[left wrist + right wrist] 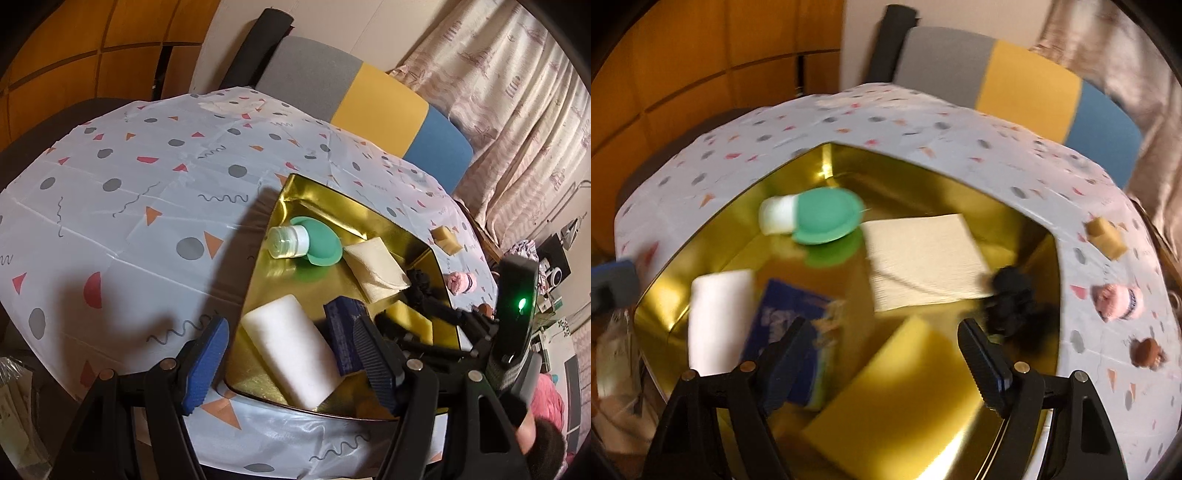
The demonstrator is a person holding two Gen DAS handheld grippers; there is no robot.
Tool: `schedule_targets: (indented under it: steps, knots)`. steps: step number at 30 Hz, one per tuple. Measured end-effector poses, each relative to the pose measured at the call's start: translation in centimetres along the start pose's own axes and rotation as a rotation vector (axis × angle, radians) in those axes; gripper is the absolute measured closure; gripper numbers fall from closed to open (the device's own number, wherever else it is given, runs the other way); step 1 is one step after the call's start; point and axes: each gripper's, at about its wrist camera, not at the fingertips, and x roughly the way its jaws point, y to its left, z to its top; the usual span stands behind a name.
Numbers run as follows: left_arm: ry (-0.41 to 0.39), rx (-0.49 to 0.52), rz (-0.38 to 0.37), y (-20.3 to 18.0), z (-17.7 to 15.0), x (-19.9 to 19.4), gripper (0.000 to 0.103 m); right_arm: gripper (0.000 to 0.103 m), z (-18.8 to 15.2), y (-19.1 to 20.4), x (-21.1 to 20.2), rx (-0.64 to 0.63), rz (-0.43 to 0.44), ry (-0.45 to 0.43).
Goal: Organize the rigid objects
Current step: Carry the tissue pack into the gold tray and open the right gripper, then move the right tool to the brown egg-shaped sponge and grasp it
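The gold tray (413, 240) sits on a table covered by a pale cloth (122, 206) printed with grey dots, red and orange triangles and squiggles. Inside the tray lie a small bottle with a clear cap (288, 242) resting against a green dish (321, 242), a folded cream cloth (376, 271), a white foam block (291, 360), a blue packet (341, 332), a yellow sponge (908, 398) and a black fuzzy item (1012, 302).

The blue packet carries pale lettering, but motion blur in the right wrist view and the steep angle in the left leave it unreadable. No other label can be read.

The left gripper (291, 363) stands wide open over the near tray rim, one blue-padded finger (205, 363) outside the tray over the cloth, the other above the blue packet; the white foam block lies between them, not pinched. The right gripper (882, 363) is spread above the yellow sponge with nothing pressed between its pads.

Only the left wrist view shows the right gripper's body (513, 321) with a green light, and part of the person at the lower right edge. The right wrist view gives the yellow sponge in full and shows three things out on the cloth beyond the tray: a tan sponge cube (1106, 232), a pink knitted item (1119, 302) and a small brown item (1147, 352). A chair with a grey, yellow and blue back (1027, 85) stands behind the table in both views.
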Motion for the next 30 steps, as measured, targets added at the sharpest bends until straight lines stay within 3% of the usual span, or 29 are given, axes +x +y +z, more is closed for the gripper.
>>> schedule_targets:
  steps: [3,10,19,30]
  knots:
    - [0.004,0.020,0.003,-0.6,0.0,0.2,0.032,0.022,-0.1,-2.0,-1.6,0.107,0.107,-0.024]
    - [0.044,0.073,-0.029,-3.1,-0.3,1.3,0.032,0.021,-2.3,-5.8,-4.7,0.206,0.107,-0.077]
    - [0.115,0.210,-0.118,-9.3,-1.4,2.6,0.032,0.019,-7.1,-13.8,-5.6,0.381,0.016,-0.068]
    - [0.211,0.397,-0.241,-18.1,-4.1,4.9,0.032,0.019,-15.8,-26.6,-5.8,0.625,-0.127,-0.027]
